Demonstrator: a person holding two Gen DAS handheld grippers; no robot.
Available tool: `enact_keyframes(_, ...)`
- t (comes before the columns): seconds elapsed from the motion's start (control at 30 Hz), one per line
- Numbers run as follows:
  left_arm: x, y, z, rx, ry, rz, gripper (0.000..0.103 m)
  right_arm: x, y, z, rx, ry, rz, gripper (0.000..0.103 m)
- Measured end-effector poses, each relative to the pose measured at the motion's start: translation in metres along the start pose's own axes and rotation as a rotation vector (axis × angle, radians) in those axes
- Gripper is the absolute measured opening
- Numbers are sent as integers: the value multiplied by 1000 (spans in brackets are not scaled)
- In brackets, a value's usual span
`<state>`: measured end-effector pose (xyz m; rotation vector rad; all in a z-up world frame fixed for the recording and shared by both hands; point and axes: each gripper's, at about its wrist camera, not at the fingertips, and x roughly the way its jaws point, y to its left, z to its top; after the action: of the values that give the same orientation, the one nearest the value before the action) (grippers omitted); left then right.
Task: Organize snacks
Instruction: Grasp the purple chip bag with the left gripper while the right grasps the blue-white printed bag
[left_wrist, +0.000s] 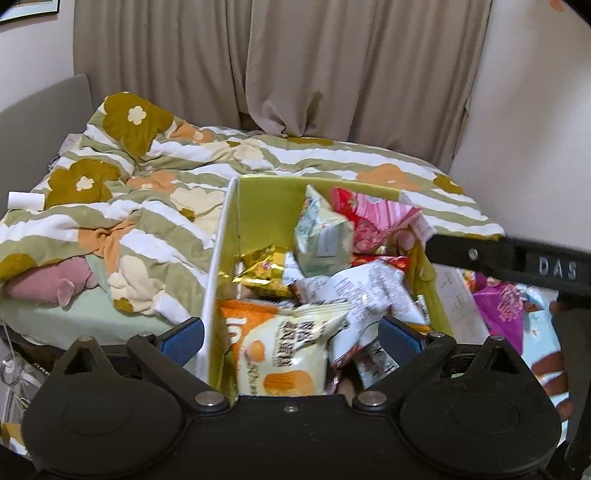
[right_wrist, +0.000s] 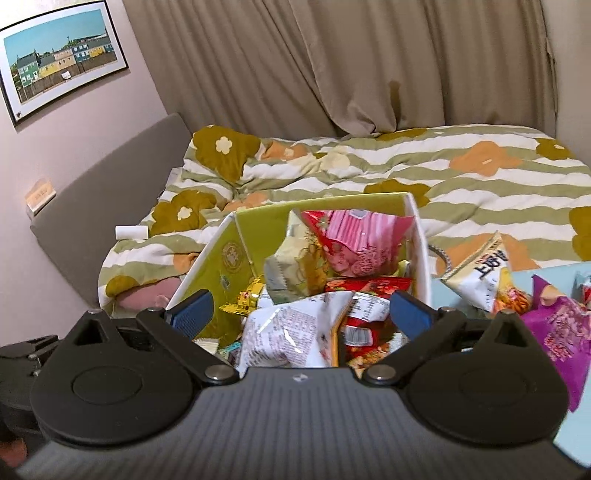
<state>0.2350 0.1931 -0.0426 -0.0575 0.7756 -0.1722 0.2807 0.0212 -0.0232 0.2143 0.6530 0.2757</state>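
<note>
A white cardboard box (left_wrist: 266, 199) with a green lining stands at the bed's near edge, heaped with snack bags. Among them are a pale green bag (left_wrist: 321, 236), a pink and red bag (left_wrist: 373, 218), a gold bag (left_wrist: 264, 277), a white bag (left_wrist: 365, 291) and a cream chip bag (left_wrist: 288, 350). My left gripper (left_wrist: 291, 338) is open, straddling the box's left wall, pads clear of it. My right gripper (right_wrist: 301, 314) is open above the white bag (right_wrist: 291, 332) in the box (right_wrist: 258, 225), holding nothing. Outside the box, to the right, lie a white and orange chip bag (right_wrist: 484, 273) and a purple bag (right_wrist: 557, 325).
The bed carries a striped floral duvet (right_wrist: 406, 173), with beige curtains (right_wrist: 332, 66) behind. A pink plush (left_wrist: 51, 280) lies at the left by the grey headboard (right_wrist: 110, 184). A light blue surface (right_wrist: 576, 424) at the right holds the loose bags. A black bar marked DAS (left_wrist: 517, 262) crosses the left wrist view.
</note>
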Motion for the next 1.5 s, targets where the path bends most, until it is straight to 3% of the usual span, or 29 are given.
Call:
enact_keyframes(0.37, -13, -44, 9, 40, -64, -16, 102, -54, -36, 3, -33, -88, -72, 103)
enact_keyframes(0.77, -4, -167, 8, 74, -104, -22, 102, -105, -145, 22, -73, -63, -61, 103)
enact_keyframes(1.17, 49, -277, -4, 53, -24, -30, 102, -111, -283, 35, -77, 14, -81, 103)
enact_keyframes(1.5, 122, -300, -3, -146, 126, -34, 102, -65, -352, 34, -95, 141, -7, 103)
